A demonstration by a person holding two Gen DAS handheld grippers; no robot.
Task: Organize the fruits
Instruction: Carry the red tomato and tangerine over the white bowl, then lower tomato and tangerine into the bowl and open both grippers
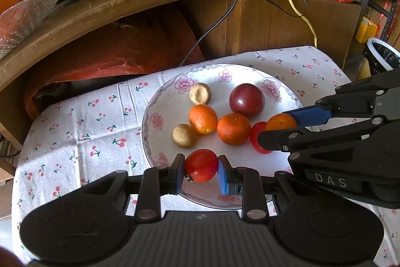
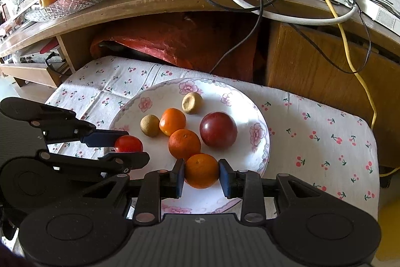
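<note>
Left gripper (image 1: 201, 167) clamped on a small red tomato (image 1: 200, 165) above the near rim of a white floral china plate (image 1: 160, 96). Right gripper (image 2: 202, 174) clamped on a small orange mandarin (image 2: 201, 173) over the same plate, beside loose fruit on cherry-print cloth (image 2: 325, 131).

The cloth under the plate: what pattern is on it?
White cloth printed with small red cherries on green stems; clearest in the right wrist view.
</note>
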